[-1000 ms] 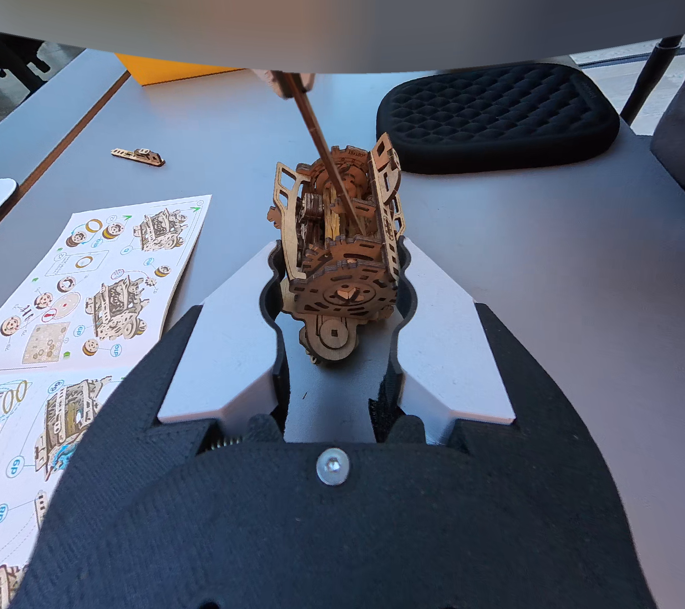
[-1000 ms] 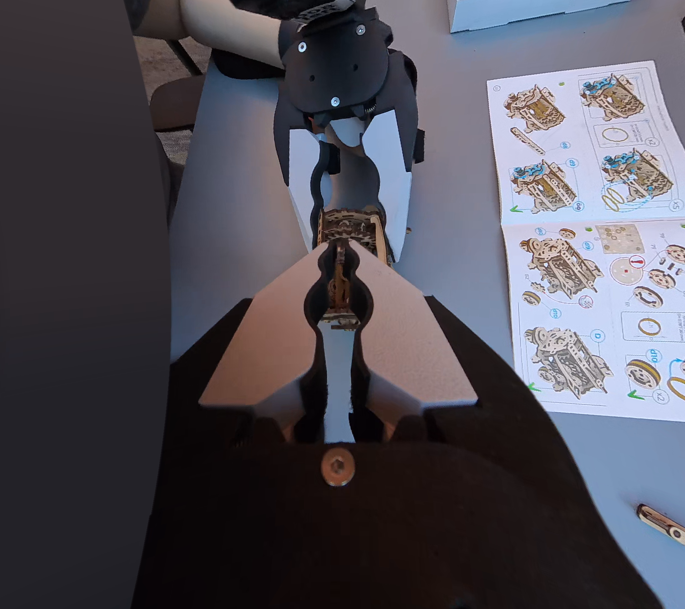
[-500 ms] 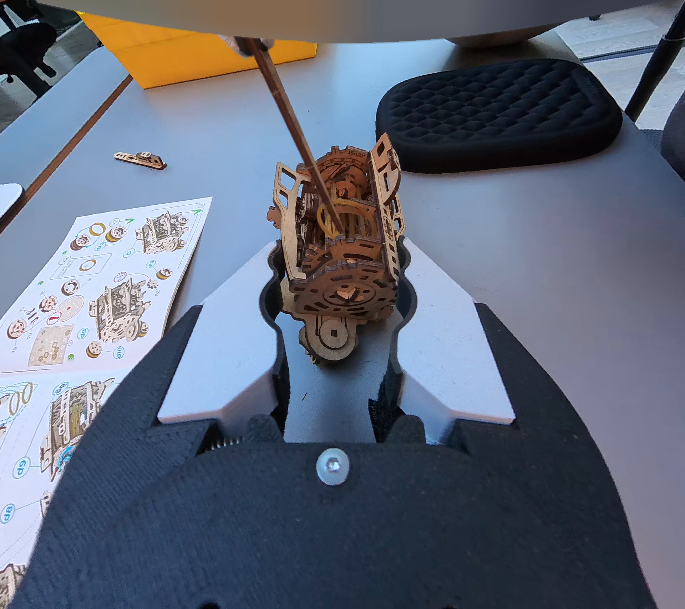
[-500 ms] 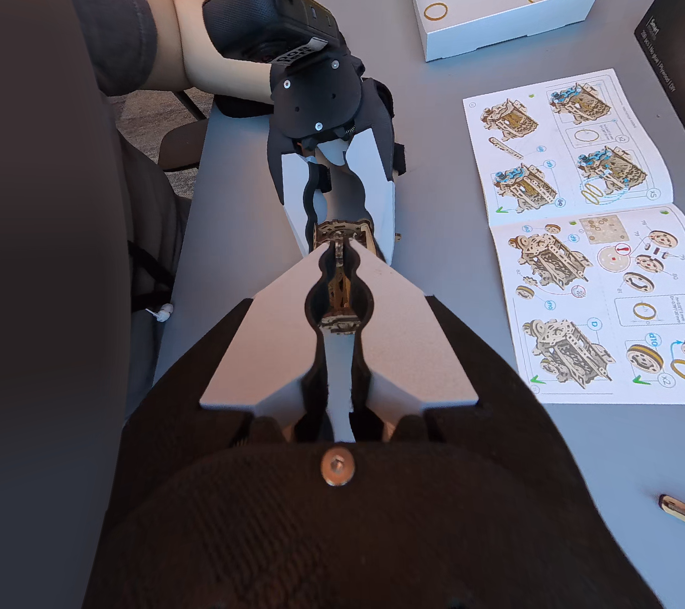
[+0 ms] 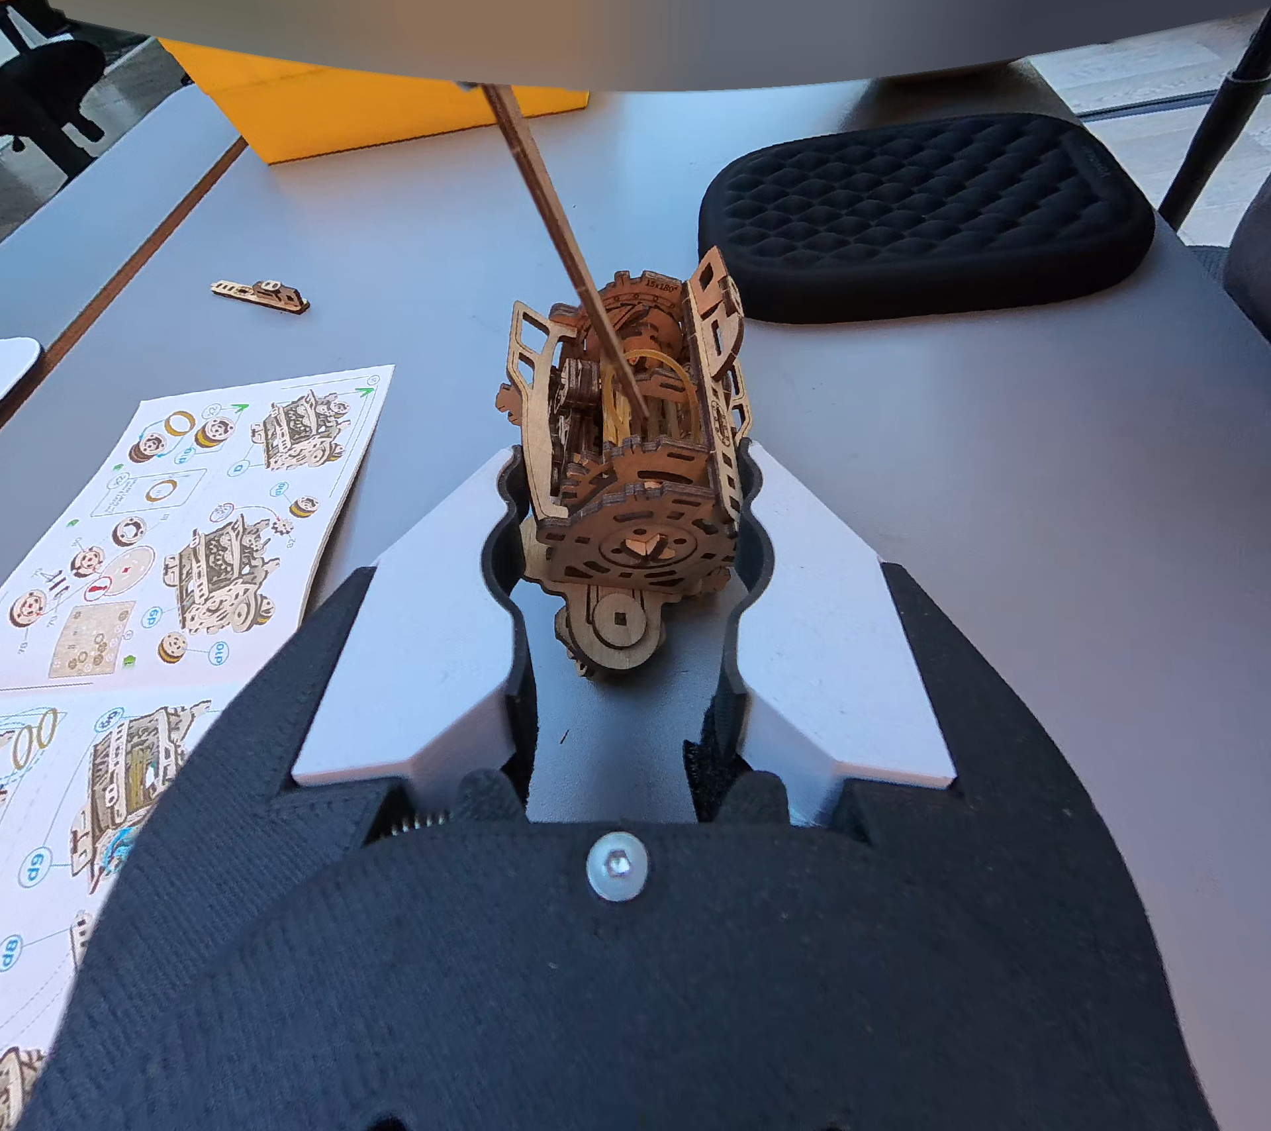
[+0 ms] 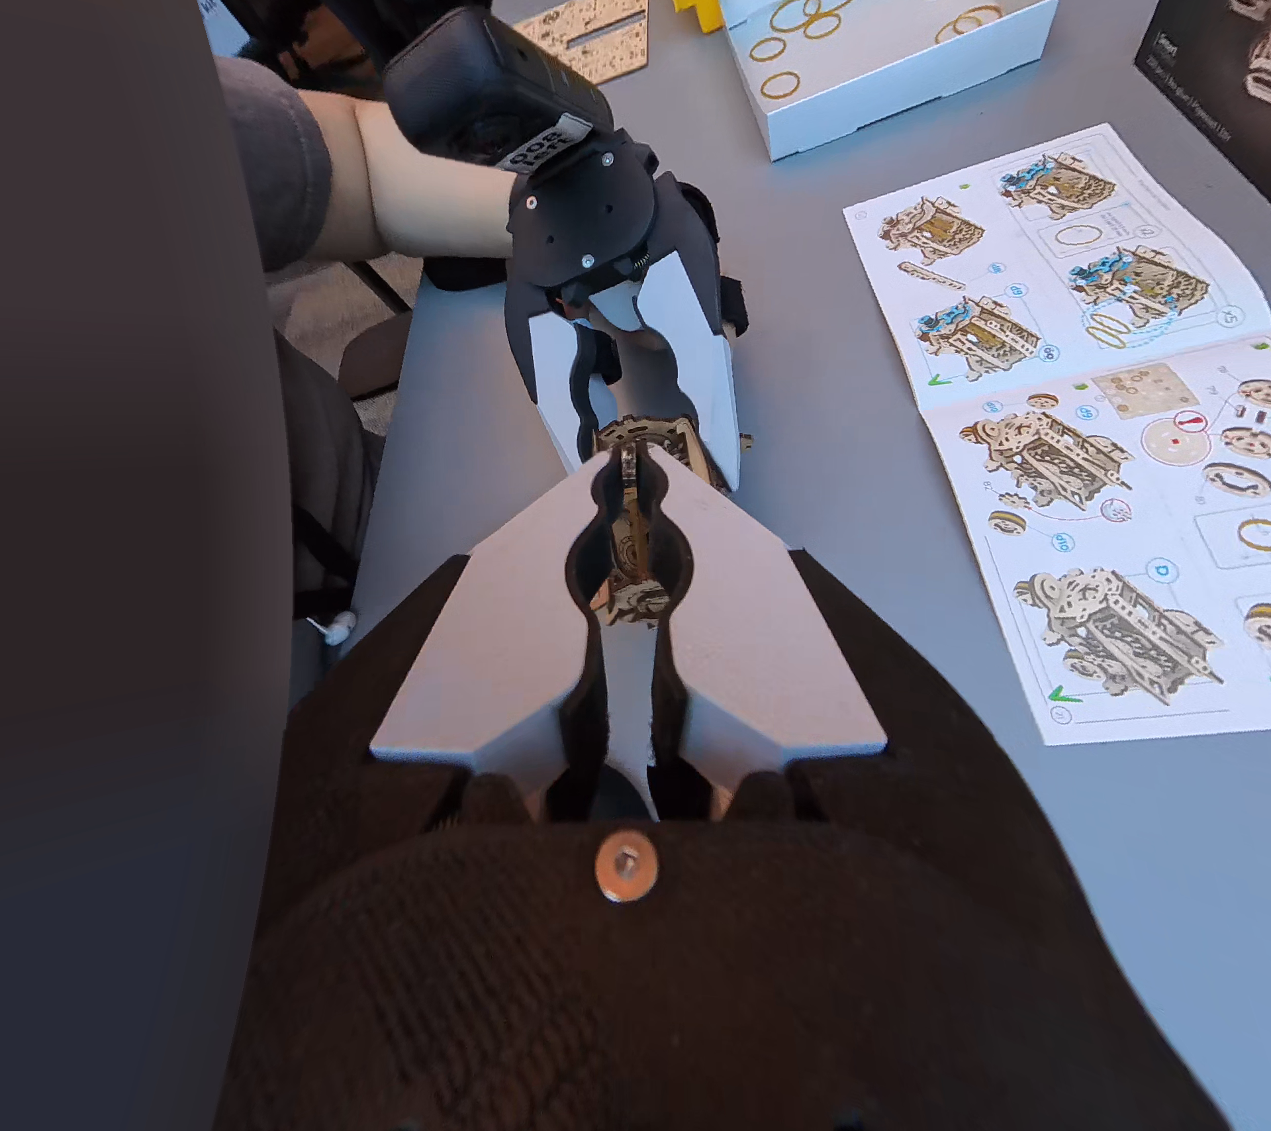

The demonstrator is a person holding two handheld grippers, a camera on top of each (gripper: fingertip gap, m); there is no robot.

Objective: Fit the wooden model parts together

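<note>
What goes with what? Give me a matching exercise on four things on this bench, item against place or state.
Items
1. wooden model
2. wooden stick
3. rubber bands
4. black pad

Places or states
A. lying loose in the white box
B. lying flat on the table, beyond the model
C. clamped between the left gripper fingers
D. held by the right gripper, tip down inside the model

Pairs: 1-C, 2-D, 3-A, 4-B
</note>
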